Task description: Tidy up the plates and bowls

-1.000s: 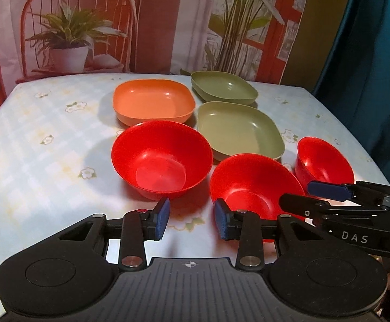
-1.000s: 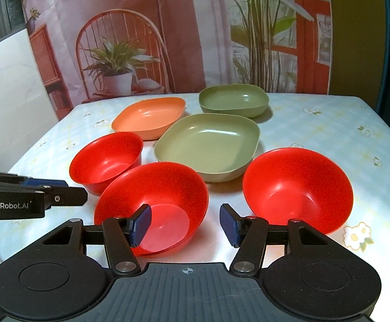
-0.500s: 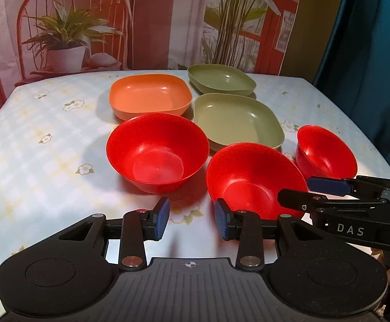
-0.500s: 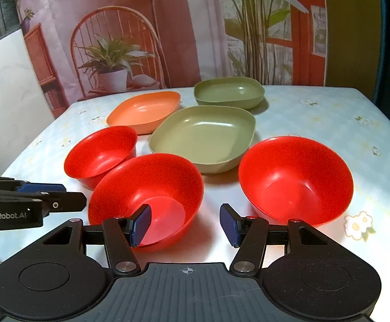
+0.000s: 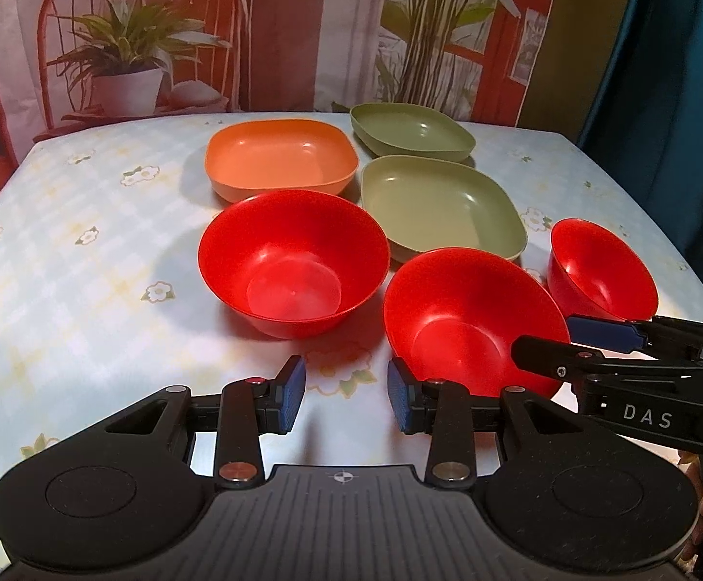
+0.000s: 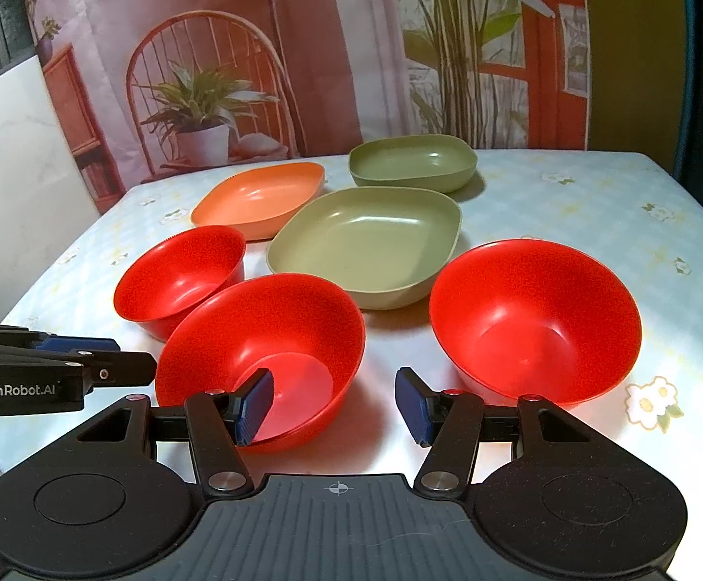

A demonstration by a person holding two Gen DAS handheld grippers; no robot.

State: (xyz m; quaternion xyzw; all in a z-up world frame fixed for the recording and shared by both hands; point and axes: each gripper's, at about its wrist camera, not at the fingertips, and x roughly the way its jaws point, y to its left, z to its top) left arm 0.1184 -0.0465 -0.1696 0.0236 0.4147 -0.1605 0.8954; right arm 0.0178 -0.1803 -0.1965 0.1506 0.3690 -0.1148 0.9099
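Three red bowls stand on the table: a large one point(image 5: 291, 271) left of centre, a large one point(image 5: 467, 319) in the middle and a small one point(image 5: 600, 273) on the right. Behind them are an orange square plate point(image 5: 278, 160), a large green plate point(image 5: 441, 206) and a small green dish point(image 5: 411, 130). My left gripper point(image 5: 346, 394) is open and empty above the table's near edge. My right gripper point(image 6: 334, 404) is open and empty, its left fingertip point(image 6: 254, 404) in front of the middle red bowl point(image 6: 264, 353).
The table has a floral cloth point(image 5: 85, 261). A printed backdrop point(image 5: 157, 34) hangs behind it and a blue curtain point(image 5: 680, 97) is at the right. The right gripper's side point(image 5: 641, 382) reaches into the left wrist view at the lower right.
Both grippers have drawn back and risen a little, so the bowls sit slightly farther away. No dish has moved. Both stay open.
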